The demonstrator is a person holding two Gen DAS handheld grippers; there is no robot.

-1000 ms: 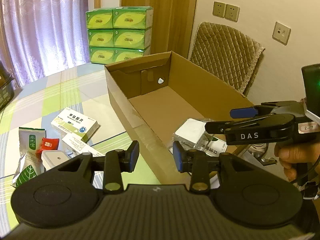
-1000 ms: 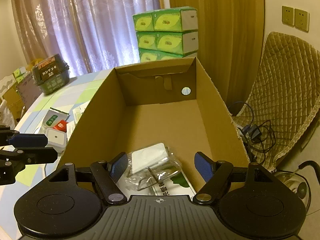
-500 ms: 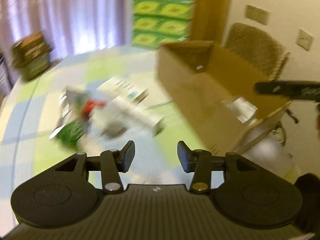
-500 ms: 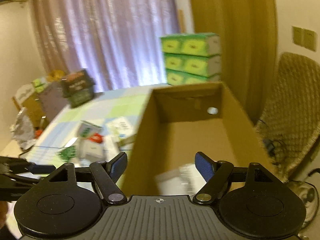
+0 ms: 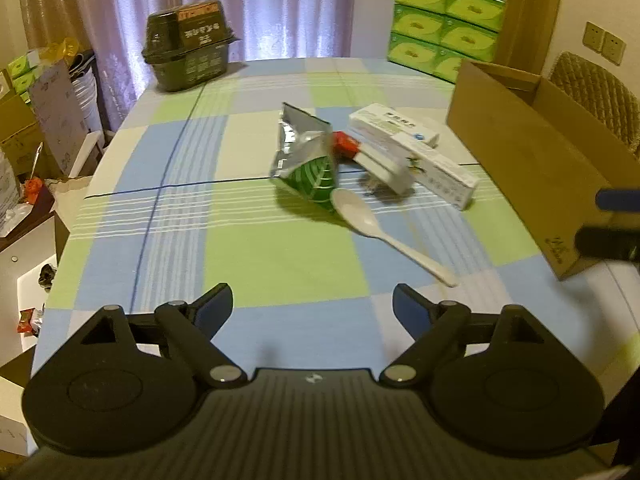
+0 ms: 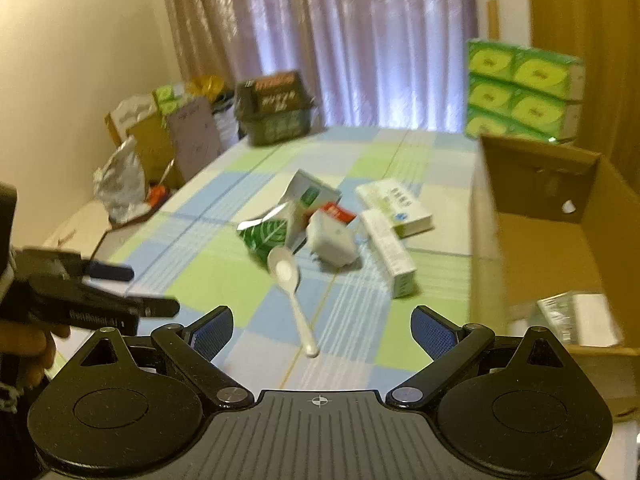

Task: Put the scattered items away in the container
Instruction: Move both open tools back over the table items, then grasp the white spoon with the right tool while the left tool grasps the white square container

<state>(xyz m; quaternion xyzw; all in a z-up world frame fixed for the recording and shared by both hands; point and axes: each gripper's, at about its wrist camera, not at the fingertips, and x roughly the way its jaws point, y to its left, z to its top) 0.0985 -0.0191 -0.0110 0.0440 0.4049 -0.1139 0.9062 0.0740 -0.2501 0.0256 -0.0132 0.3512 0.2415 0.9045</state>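
On the checked tablecloth lie a white plastic spoon [image 5: 384, 232] [image 6: 290, 280], a green-and-silver foil pouch [image 5: 310, 160] [image 6: 266, 236], a white plug-like block [image 6: 332, 240], a small red packet [image 5: 346, 144] and two white medicine boxes [image 5: 394, 128] [image 6: 390, 260]. The open cardboard box [image 5: 532, 160] [image 6: 552, 248] stands on the right, with a clear-wrapped white item [image 6: 580, 318] inside. My left gripper [image 5: 312, 306] is open and empty above the near tablecloth. My right gripper [image 6: 322, 326] is open and empty, the spoon handle between its fingers' line of sight.
A dark basket [image 5: 188, 44] sits at the table's far end. Green tissue packs [image 5: 444, 20] are stacked behind the cardboard box. Boxes and bags [image 6: 132, 176] crowd the floor left of the table. A quilted chair [image 5: 596, 96] stands past the box.
Both grippers swung left, away from the cardboard box, and now face the scattered items. The left gripper's fingers have spread wider. The item in the box stays there.
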